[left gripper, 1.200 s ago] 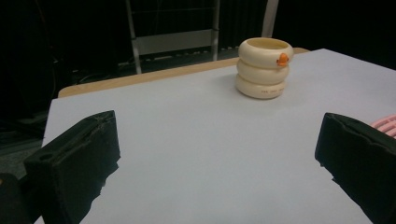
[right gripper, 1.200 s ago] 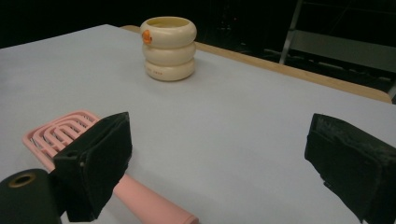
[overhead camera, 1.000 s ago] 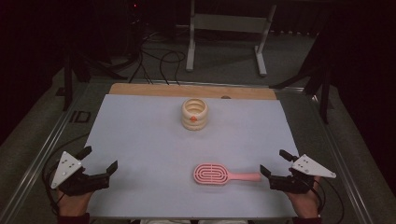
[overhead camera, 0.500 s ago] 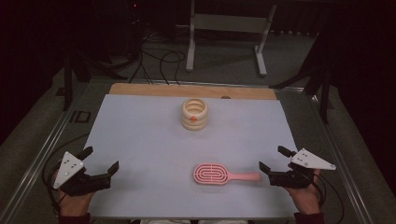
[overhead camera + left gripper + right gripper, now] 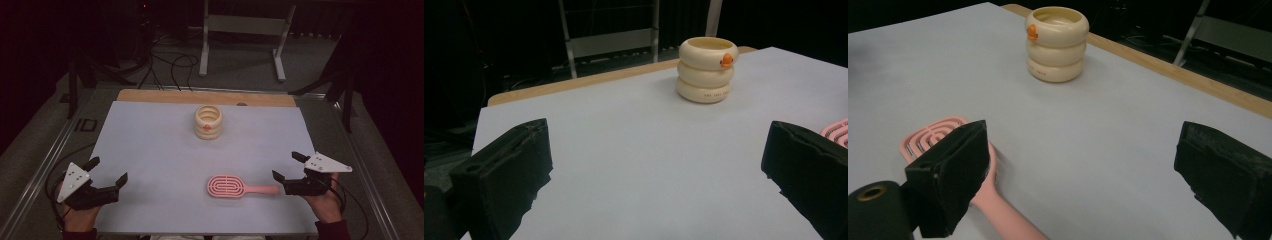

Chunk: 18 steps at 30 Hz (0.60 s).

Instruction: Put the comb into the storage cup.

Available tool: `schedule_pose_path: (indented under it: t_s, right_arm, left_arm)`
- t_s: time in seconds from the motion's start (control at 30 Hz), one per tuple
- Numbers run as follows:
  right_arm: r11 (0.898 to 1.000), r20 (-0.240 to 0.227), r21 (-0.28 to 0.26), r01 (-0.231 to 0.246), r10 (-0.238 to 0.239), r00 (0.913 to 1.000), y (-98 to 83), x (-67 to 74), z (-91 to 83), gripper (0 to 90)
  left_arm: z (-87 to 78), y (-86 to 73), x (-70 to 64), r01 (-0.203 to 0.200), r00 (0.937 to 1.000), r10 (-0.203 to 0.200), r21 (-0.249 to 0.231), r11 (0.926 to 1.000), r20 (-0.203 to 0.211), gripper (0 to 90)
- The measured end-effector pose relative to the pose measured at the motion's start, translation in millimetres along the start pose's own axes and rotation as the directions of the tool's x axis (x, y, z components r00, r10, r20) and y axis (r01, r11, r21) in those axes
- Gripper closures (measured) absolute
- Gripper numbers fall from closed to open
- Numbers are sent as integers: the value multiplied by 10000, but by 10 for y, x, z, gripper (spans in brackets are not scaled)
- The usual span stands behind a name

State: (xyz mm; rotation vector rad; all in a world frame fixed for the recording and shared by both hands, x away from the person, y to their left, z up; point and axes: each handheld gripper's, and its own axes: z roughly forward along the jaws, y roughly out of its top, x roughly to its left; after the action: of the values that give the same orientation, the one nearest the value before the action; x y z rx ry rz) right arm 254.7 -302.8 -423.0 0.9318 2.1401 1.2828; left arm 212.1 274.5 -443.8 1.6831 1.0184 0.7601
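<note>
A pink vented hairbrush lies flat on the pale mat, handle pointing right. My right gripper hovers open at the handle's end. In the right gripper view, the brush runs under the left jaw, and nothing sits between the fingers of the gripper. A cream ringed cup with an orange spot stands upright at the mat's far middle. My left gripper is open and empty at the near left. Its own view shows the cup ahead and the brush at the right edge.
The mat covers a wooden board whose far edge shows as a tan strip. A metal frame and cables lie on the dark floor beyond the table. A metal rail borders the table's left side.
My right gripper has shifted a little left and forward, closer to the brush handle's end. The left gripper, brush and cup have stayed where they were.
</note>
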Motion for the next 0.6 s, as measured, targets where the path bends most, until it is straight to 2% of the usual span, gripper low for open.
schedule_pose_path:
  t_s: [0.13, 0.6]
  right_arm:
    - [10000, -117, -46, -31, 31, 9999, 40, -7, 9, 76]
    - [9972, -372, 419, 616, -600, 9975, 194, -60, 53, 76]
  left_arm:
    - [3, -1, -1, 1, 10000, -1, 9, 10000, 6, 4]
    - [1, 8, 0, 70, 10000, -70, 37, 10000, -21, 4]
